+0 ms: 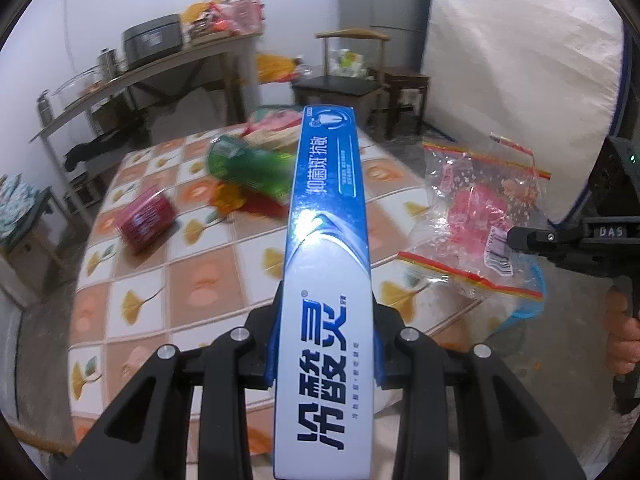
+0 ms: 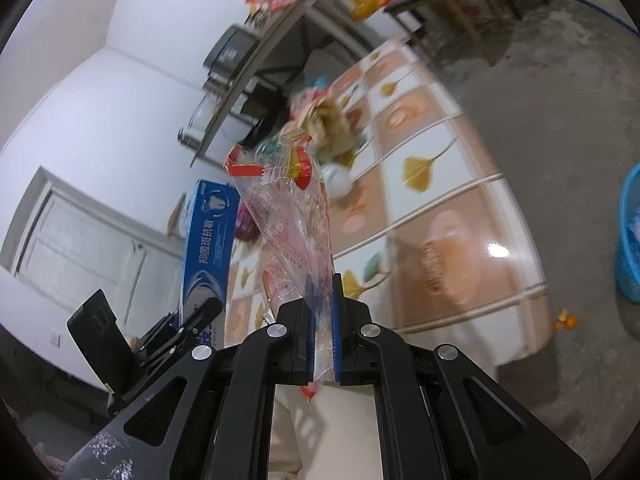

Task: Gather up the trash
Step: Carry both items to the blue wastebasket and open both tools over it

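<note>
At centre frame, the left gripper (image 1: 326, 344) clamps a blue toothpaste box (image 1: 326, 240) above the tiled table (image 1: 200, 280); at right, the right gripper (image 2: 323, 332) pinches a clear plastic bag (image 2: 292, 216), seemingly crumpled.

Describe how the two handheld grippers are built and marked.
Both are matte black plastic with forked, cut-out linkage arms and silver pivot pins. The left gripper and right gripper have blue pads on the fingers. The right one's side reads "DAS" beside a small green light.

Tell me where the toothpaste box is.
The toothpaste box is clamped in the left tool, raised over the tiled table, left of the clear wrapper bag.
</note>
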Action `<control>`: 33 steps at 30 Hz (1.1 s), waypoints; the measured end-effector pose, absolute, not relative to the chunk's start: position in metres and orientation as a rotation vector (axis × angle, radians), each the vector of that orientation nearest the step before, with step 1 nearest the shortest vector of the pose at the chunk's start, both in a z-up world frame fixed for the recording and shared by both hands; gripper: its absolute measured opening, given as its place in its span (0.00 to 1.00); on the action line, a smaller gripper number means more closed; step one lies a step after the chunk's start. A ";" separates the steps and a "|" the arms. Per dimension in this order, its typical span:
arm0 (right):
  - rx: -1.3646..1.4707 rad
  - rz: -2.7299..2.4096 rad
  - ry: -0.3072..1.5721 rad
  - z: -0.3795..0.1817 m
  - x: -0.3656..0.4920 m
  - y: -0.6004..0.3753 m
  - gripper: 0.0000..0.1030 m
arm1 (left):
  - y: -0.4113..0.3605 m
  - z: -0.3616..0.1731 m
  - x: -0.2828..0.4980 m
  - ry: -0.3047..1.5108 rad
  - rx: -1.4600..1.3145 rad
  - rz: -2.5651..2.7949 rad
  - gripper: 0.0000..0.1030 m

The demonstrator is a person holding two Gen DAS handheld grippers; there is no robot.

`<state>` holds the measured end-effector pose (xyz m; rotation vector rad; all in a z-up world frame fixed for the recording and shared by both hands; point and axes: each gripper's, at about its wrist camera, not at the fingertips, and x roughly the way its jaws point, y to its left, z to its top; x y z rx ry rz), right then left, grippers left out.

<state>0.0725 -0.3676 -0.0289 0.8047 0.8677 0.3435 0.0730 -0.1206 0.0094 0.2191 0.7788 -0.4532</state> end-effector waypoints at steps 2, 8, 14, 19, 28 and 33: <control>0.825 0.304 0.841 -0.025 0.061 -0.387 0.05 | -0.137 0.016 0.076 0.771 0.219 -0.504 0.32; 0.852 0.106 0.754 -0.016 0.010 -0.452 0.05 | -0.197 0.025 0.088 0.798 0.201 -0.684 0.32; 0.897 -0.132 0.724 -0.035 -0.047 -0.518 0.05 | -0.288 0.016 0.099 0.918 0.206 -0.906 0.32; 0.943 -0.302 0.746 -0.066 -0.080 -0.560 0.05 | -0.366 -0.014 0.109 1.089 0.206 -1.041 0.32; 1.014 -0.505 0.853 -0.132 -0.080 -0.613 0.05 | -0.516 -0.088 0.109 1.341 0.266 -1.123 0.32; 0.999 -0.594 0.900 -0.154 -0.064 -0.646 0.07 | -0.586 -0.125 0.118 1.376 0.271 -1.098 0.51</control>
